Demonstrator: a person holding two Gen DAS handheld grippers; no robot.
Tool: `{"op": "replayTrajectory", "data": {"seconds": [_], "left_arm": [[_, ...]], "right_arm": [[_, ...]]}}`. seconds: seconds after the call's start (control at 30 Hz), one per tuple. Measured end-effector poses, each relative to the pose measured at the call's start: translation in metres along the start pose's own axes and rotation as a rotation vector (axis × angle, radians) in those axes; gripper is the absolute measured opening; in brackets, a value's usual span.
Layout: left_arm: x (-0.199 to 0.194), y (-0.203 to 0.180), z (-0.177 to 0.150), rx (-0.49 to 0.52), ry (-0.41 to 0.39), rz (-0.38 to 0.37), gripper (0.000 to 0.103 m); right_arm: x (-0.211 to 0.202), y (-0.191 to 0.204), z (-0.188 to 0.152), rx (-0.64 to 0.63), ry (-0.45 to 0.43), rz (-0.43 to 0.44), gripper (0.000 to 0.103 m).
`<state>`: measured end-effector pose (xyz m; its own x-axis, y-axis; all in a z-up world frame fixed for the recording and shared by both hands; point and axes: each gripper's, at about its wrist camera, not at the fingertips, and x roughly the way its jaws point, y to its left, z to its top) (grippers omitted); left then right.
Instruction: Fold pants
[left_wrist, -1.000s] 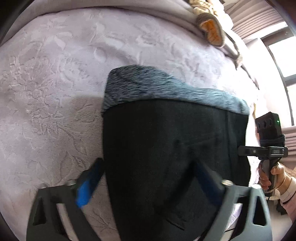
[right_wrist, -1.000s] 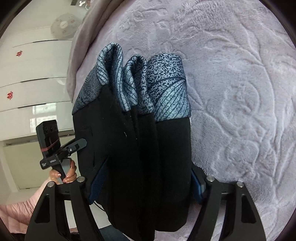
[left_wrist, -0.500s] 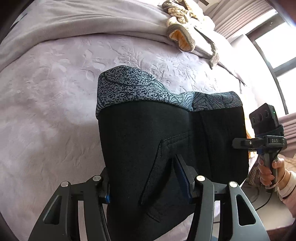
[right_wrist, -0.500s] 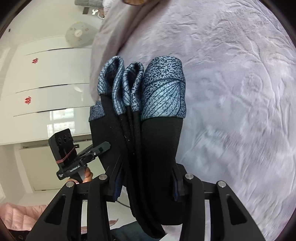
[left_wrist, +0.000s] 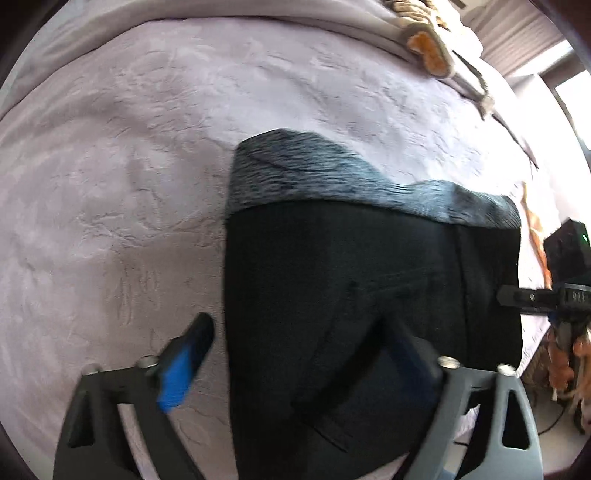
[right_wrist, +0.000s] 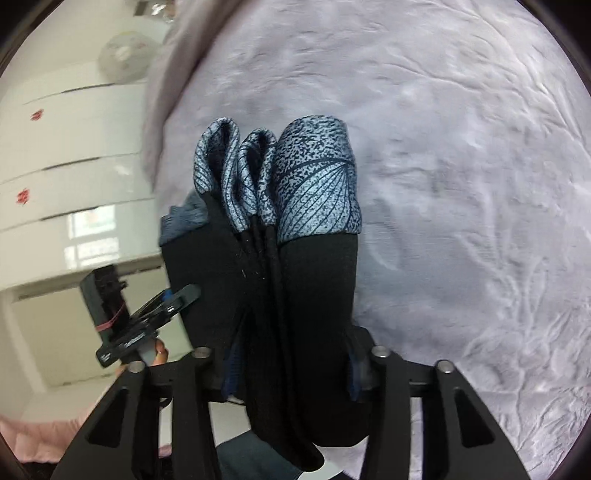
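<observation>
Right wrist: pants (right_wrist: 314, 295) in stacked folds.

— What colours do you have on the pants (left_wrist: 332, 280)?
— Yours are black, with a blue-grey speckled band (right_wrist: 317, 184) at the far end, lined like leaf veins.
— And the bedspread (left_wrist: 129, 166)?
— Pale lilac, embossed with flowers. Your left gripper (left_wrist: 295, 354) shows a bright blue pad (left_wrist: 177, 376) on a black frame.
</observation>
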<state>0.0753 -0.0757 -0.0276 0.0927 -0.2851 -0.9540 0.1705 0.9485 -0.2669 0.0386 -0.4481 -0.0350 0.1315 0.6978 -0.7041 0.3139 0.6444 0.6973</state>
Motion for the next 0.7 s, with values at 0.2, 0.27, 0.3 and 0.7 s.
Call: {"op": "replayTrajectory", "data": {"seconds": [0.2,0.27,0.3,0.7], "left_arm": [[-0.010,-0.021,-0.004,0.058,-0.002,0.119,0.097],[-0.018,-0.028,-0.008,0.069,-0.008,0.169,0.097],[-0.022,-0.032,-0.010,0.066,-0.011,0.178,0.097],[-0.060,-0.087,-0.057,-0.033,-0.075,0.261,0.102]], "right_arm": [[-0.007,0.017,-0.009,-0.056,-0.024,-0.232,0.066],[-0.013,0.023,-0.014,-0.059,-0.040,-0.301,0.069],[-0.015,0.027,-0.017,-0.067,-0.048,-0.330,0.071],[-0.054,0.052,-0.066,-0.195,-0.127,-0.526,0.087]]}}
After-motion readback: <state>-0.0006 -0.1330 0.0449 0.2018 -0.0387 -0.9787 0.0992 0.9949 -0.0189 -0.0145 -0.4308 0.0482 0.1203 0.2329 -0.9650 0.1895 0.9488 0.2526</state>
